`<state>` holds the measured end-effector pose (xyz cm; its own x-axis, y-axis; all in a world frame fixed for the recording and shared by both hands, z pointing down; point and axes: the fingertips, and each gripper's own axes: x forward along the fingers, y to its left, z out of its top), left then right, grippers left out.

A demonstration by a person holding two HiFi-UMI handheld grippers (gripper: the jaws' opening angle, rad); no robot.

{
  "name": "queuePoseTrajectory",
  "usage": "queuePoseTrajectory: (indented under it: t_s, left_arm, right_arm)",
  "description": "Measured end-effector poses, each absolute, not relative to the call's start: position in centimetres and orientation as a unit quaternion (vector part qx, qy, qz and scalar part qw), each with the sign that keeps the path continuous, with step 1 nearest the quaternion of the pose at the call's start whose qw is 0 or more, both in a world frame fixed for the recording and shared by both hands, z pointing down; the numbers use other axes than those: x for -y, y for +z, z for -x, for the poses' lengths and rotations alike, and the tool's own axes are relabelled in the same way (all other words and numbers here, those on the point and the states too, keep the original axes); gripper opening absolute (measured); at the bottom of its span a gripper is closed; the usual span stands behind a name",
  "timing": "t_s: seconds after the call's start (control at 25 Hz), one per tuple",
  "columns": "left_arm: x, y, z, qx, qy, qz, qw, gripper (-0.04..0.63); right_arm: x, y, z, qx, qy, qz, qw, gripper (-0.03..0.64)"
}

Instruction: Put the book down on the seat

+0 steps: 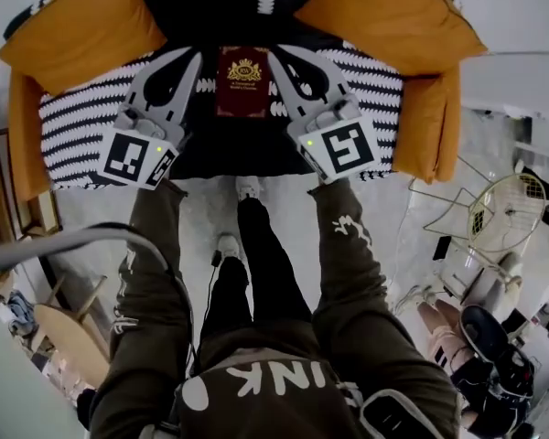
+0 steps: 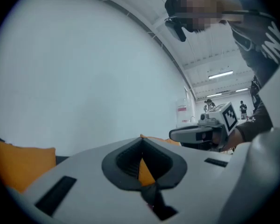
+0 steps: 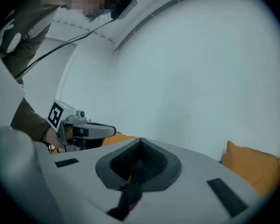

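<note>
The book (image 1: pixel 243 80) appears to lie on the striped seat (image 1: pixel 82 135), long axis pointing away, squarely between the left tongs (image 1: pixel 195 59) and right tongs (image 1: pixel 275 58), equally near; both tongs are closed and hold nothing

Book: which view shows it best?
Head view: the book shows its whole dark red cover with gold crest, between the left hand-held gripper and the right hand-held gripper, above the striped seat. Each gripper view shows only a thin dark sliver edge-on between its shut jaws.
</note>
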<state>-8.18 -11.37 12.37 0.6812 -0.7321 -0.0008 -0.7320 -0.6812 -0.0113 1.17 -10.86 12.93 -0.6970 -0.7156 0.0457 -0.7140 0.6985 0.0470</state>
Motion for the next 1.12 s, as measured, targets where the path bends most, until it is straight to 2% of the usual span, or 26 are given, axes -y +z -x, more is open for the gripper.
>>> queuePoseTrajectory:
  t_s: [0.28,0.52,0.8,1.12]
  left_arm:
    - [3.9,-1.2,9.9,-0.396,0.021,0.916,0.060,0.003]
    - [-7.8,-10.3,11.5,-0.382,0.039,0.919,0.094,0.003]
    - [-19.0,-16.9,13.2,-0.366,0.049,0.923,0.107,0.003]
    - [-26.1,-22.2,12.9,-0.366,0.057,0.920,0.129,0.003]
  right_arm:
    - [3.3,0.1,0.5,0.919,-0.071,-0.389,0.003,0.009]
    - [-8.0,-8.8,2.0,0.909,-0.123,-0.397,0.000,0.009]
    - [-19.9,-15.6,3.3,0.899,-0.149,-0.411,0.005,0.009]
    - [-27.2,-21.0,2.4,0.897,-0.157,-0.412,-0.014,0.009]
